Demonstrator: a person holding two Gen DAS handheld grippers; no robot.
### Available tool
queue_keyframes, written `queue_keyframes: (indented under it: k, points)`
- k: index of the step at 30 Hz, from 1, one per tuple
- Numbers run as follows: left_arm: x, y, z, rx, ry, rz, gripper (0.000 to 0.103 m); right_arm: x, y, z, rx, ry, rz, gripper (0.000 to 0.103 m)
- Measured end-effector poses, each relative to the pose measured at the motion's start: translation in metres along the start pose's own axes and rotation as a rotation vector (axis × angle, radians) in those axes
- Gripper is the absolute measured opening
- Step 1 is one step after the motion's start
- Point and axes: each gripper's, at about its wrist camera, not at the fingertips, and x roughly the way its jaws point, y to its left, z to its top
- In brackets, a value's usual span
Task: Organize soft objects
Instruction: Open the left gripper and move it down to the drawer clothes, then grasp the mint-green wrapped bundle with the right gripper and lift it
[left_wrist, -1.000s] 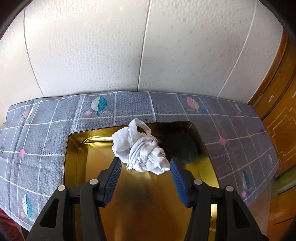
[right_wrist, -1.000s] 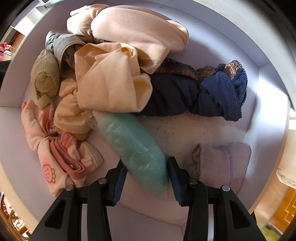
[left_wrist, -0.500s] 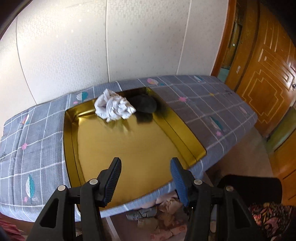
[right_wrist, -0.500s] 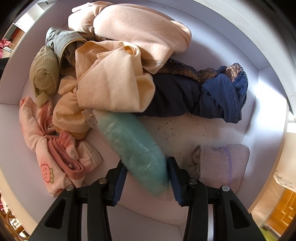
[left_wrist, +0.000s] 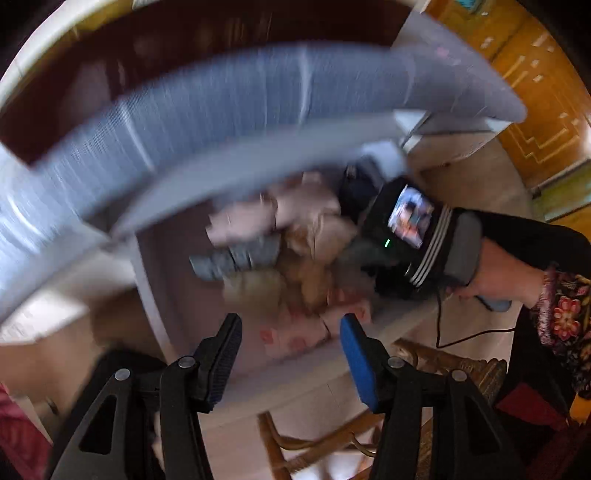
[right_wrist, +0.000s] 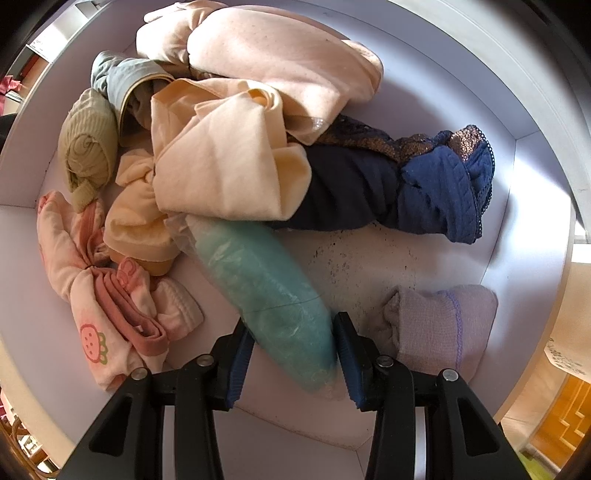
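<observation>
Many soft bundles are left in the shallow white bin (right_wrist: 532, 177), so by my reckoning the sorting is far from finished. The right gripper (right_wrist: 291, 354) points down into the bin with both blue pads pressed against a long teal roll in a clear plastic sleeve (right_wrist: 266, 291), gripping its near end; the roll's far end lies tucked under a peach fleece bundle (right_wrist: 225, 166). Around it sit a navy garment with lace trim (right_wrist: 424, 188), a pale pink fleece piece (right_wrist: 280, 51), an olive ribbed roll (right_wrist: 88, 147), a pink cloth with a strawberry print (right_wrist: 92, 295), a grey piece (right_wrist: 122, 77) and a folded lilac knit cloth (right_wrist: 439, 325), all loosely heaped. The left gripper (left_wrist: 291, 350) is empty, jaws standing wide, above the same bin in a heavily blurred view, beside the counter draped in a grey cloth (left_wrist: 221, 96). The teal roll looks like the item in hand; lifting it clear of the peach bundle is probably next.
</observation>
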Motion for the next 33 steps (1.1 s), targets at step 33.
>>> queue_keyframes:
  k: [33]
  points:
    - [0.157,0.051,0.008,-0.293,0.069,0.049,0.083,0.003,-0.004,-0.004,0.005,0.001,0.001,0.044]
